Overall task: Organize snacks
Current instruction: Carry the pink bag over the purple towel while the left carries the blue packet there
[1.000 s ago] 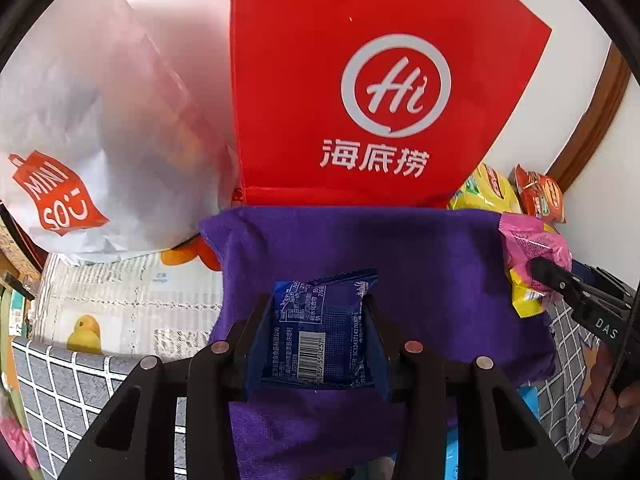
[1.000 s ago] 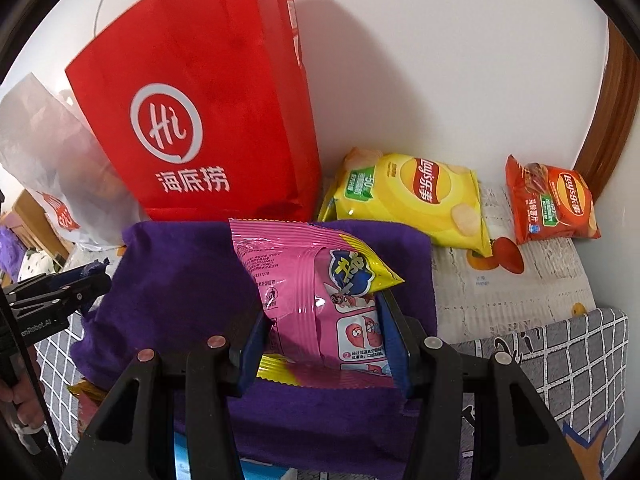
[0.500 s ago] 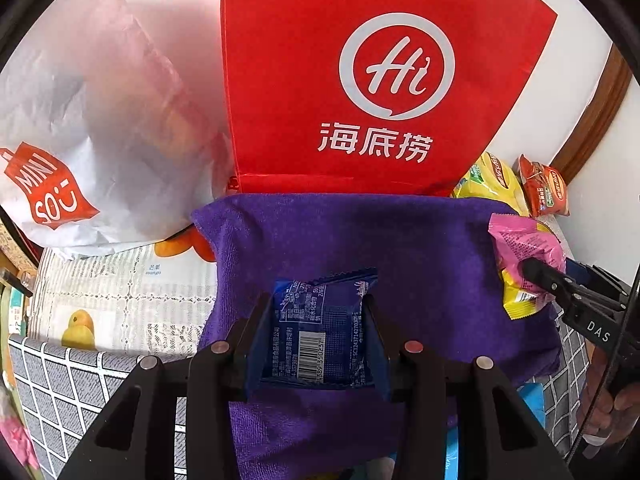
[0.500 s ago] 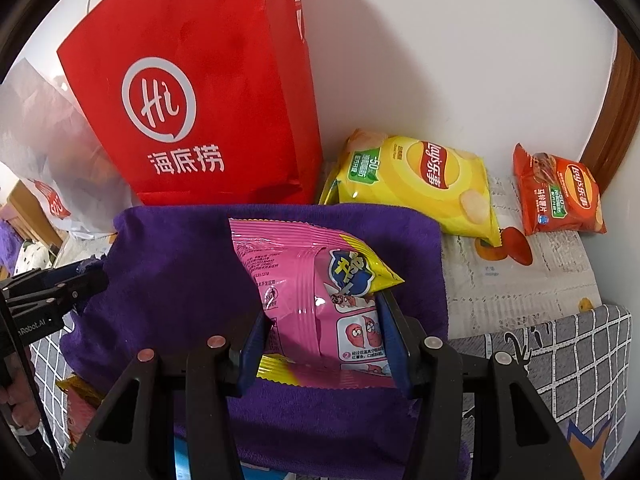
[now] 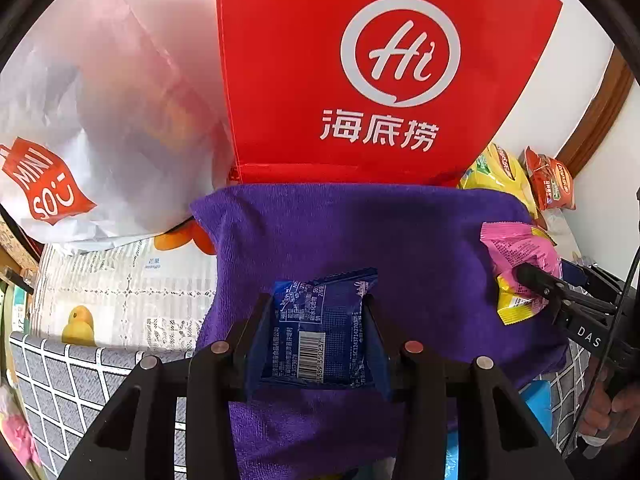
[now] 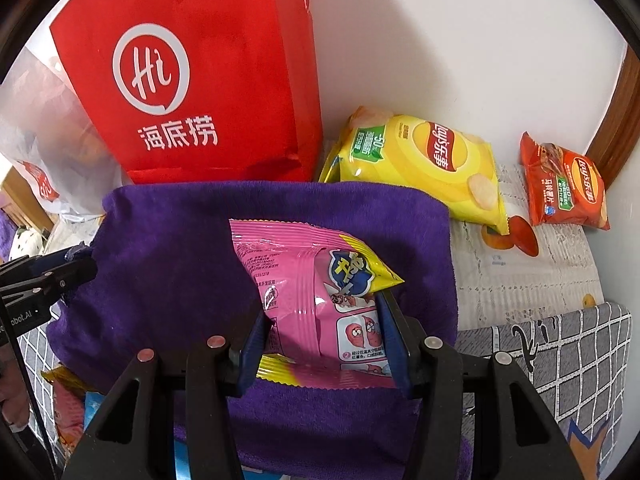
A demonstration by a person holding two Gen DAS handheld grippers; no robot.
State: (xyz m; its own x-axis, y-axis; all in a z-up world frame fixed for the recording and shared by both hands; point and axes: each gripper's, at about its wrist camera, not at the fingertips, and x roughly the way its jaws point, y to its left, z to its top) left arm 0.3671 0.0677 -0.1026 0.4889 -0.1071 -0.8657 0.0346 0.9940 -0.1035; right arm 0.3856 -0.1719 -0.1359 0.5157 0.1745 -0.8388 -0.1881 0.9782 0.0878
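Snack packets sit in both claws over a purple towel [image 5: 360,232]: blue packet [image 5: 320,332], barcode side up, is pinched between the left gripper [image 5: 318,340] pads, jaws nearly pressed together on its two edges; pink packet [image 6: 320,304] with yellow corner is clamped in the right gripper [image 6: 324,344], jaws part-spread to the bag's width, blue pads [image 6: 252,344] pressing both sides. Both packets hang above the towel; can't tell if they touch it. In the left wrist view the right gripper shows at the right edge gripping the same pink packet, a hand [image 5: 608,412] below it. Red paper bag [image 5: 380,72] with white "Hi" logo stands upright just behind the towel, white plastic bag [image 5: 92,128] to its left. Yellow chip bag [image 6: 424,168] and orange chip bag [image 6: 564,188] lie by the wall on a patterned tablecloth [image 6: 520,280], right of the red bag. Versus a second ago: grips unchanged, same packets held; the red bag and towel sit slightly lower in the left view and slightly higher in the right view, otherwise layout the same.
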